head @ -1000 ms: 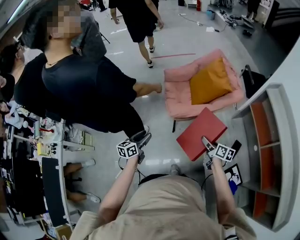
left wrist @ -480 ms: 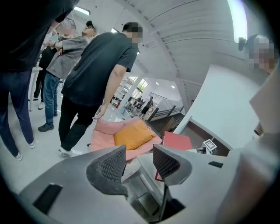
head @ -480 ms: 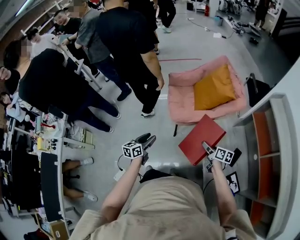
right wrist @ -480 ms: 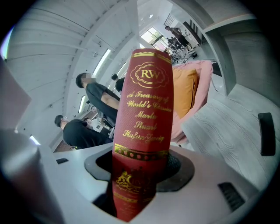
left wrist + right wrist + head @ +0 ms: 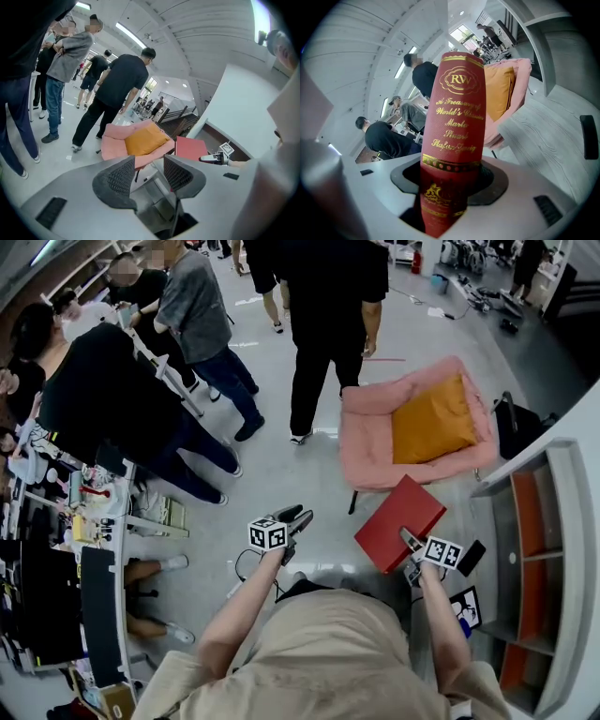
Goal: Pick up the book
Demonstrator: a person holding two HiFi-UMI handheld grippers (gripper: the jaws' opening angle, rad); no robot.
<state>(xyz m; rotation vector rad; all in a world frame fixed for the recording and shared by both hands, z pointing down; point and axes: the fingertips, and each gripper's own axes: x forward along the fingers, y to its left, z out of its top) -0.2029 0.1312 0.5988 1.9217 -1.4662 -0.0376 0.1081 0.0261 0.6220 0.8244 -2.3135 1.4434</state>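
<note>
A red book (image 5: 398, 521) with gold lettering on its spine (image 5: 454, 117) is held in the air in front of the shelf unit. My right gripper (image 5: 410, 542) is shut on its lower end, and the spine stands up between the jaws in the right gripper view. The book (image 5: 190, 148) also shows at centre right in the left gripper view, with the right gripper (image 5: 211, 159) at its corner. My left gripper (image 5: 302, 519) hangs to the left of the book, apart from it. Its dark textured pads (image 5: 123, 176) stand open with nothing between them.
A pink armchair (image 5: 370, 437) with an orange cushion (image 5: 433, 420) stands just beyond the book. A grey shelf unit (image 5: 548, 549) with orange compartments runs along the right. Several people (image 5: 328, 315) stand ahead and to the left. A cluttered desk (image 5: 80, 521) is at left.
Both grippers have sunk a little, the book going with the right one. The people ahead have shifted; the nearest person has walked farther off, toward the top of the head view.
</note>
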